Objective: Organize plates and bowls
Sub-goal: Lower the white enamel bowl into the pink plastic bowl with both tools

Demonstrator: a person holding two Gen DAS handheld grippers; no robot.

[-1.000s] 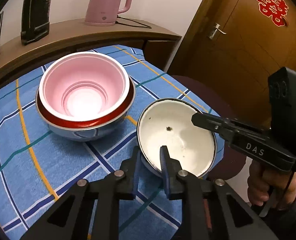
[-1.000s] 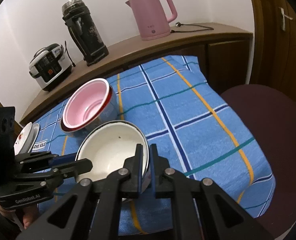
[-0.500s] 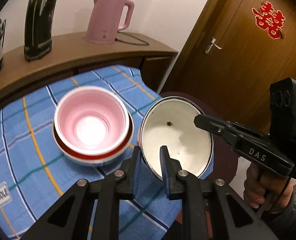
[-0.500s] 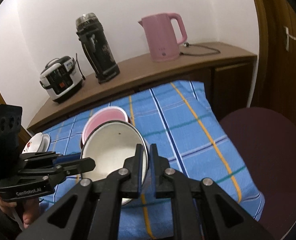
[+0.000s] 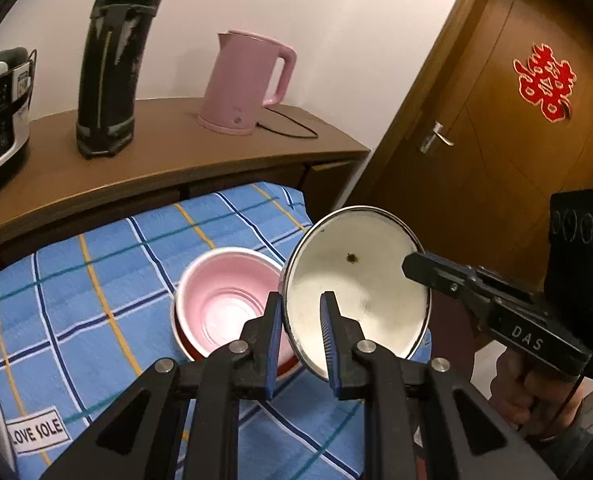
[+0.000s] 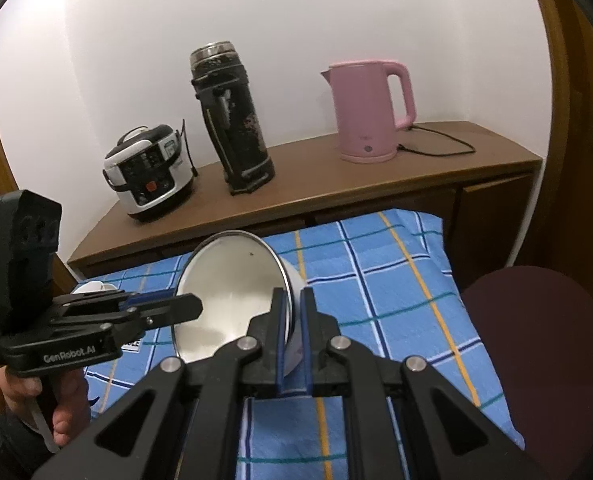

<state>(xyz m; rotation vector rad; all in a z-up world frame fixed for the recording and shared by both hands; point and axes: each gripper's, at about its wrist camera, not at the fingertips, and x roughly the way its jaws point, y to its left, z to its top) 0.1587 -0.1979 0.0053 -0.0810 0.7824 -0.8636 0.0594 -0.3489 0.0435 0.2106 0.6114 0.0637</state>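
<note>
A white enamel bowl [image 5: 356, 292] with a dark rim is held in the air, tilted, above the blue checked tablecloth [image 5: 96, 304]. My left gripper [image 5: 300, 312] is shut on its near rim. My right gripper [image 6: 292, 312] is shut on the opposite rim of the same bowl [image 6: 228, 292]. Below and to the left in the left wrist view stands a stack of bowls, a pink bowl [image 5: 224, 304] nested in a red-rimmed one. In the right wrist view the white bowl hides that stack.
A wooden sideboard [image 6: 336, 184] behind the table carries a pink kettle [image 6: 368, 112], a black flask [image 6: 232, 120] and a rice cooker [image 6: 148, 172]. White dishes [image 6: 92, 286] sit at the table's left. A dark red chair [image 6: 544, 344] stands to the right, before a wooden door [image 5: 516, 128].
Both grippers have lifted the white bowl off the tablecloth and tilted it up on edge. It now hangs above the table, to the right of the pink stack.
</note>
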